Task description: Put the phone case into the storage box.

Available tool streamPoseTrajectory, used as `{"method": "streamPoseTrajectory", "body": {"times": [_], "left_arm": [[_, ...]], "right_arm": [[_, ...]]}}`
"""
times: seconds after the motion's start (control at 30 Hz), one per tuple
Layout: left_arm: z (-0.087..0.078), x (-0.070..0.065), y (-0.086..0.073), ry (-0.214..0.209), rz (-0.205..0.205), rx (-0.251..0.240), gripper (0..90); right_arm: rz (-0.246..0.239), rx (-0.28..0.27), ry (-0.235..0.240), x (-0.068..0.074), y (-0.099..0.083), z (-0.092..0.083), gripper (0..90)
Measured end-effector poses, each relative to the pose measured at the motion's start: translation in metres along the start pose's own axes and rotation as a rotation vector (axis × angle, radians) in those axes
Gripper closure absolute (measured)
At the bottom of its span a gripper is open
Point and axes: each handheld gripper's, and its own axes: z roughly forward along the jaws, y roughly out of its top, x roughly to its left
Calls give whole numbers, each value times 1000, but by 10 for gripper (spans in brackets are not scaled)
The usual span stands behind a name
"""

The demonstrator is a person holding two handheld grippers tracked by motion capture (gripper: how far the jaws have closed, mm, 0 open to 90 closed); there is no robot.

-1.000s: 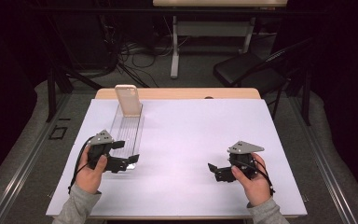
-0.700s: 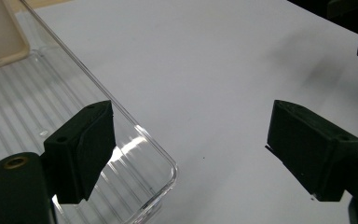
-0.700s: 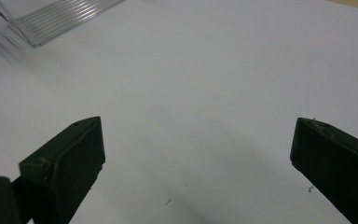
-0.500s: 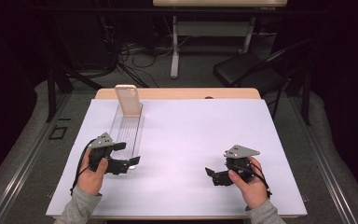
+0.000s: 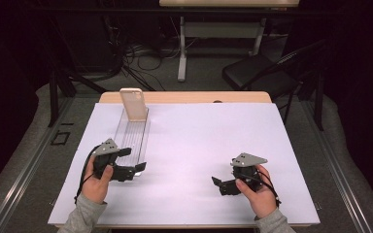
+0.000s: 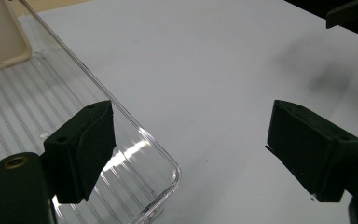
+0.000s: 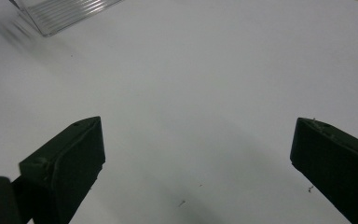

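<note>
- Left claw [image 5: 128, 162] spread wide over the near corner of the clear ribbed tray [image 5: 133, 133]; in the left gripper view one jaw hangs above the tray's ribbed floor and the other over bare tabletop [image 6: 223, 70], with the tray's rounded corner [image 6: 165, 179] between them (gripping nothing).
- Hard to tell from any view whether a jaw touches the tray wall; from above, hand and claw cover that corner.
- Right claw [image 5: 222, 184] also spread, empty, low over the white tabletop, well apart from the tray.
- Seen along the right claw [image 7: 196, 163]: plain white surface with a few dark specks, plus a cut-off corner of the tray [image 7: 70, 14] at the top edge.
- Far end of the tray: a beige phone case [image 5: 133, 103] leaning upright; cropped to a pale corner [image 6: 2, 39] in the left gripper view.
- Beyond the tabletop (dim, hard to read): a dark folding chair [image 5: 262, 73], floor cables [image 5: 136, 63] and a pale table leg [image 5: 182, 48].
</note>
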Motion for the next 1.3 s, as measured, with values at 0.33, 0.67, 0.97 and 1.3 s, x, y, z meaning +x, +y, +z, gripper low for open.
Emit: {"method": "streamPoseTrajectory", "body": {"times": [0.33, 0.67, 0.97, 1.3], "left_arm": [[2, -1, -1, -2, 6, 9, 151], [3, 0, -2, 1, 2, 3, 151], [3, 0, -2, 1, 3, 3, 151], [4, 0, -2, 0, 0, 4, 151]], "right_arm": [[-9, 9, 12, 3, -4, 6, 27], [-19, 15, 13, 4, -6, 9, 27], [-21, 28, 18, 5, -7, 11, 28], [-24, 29, 21, 5, -8, 12, 29]]}}
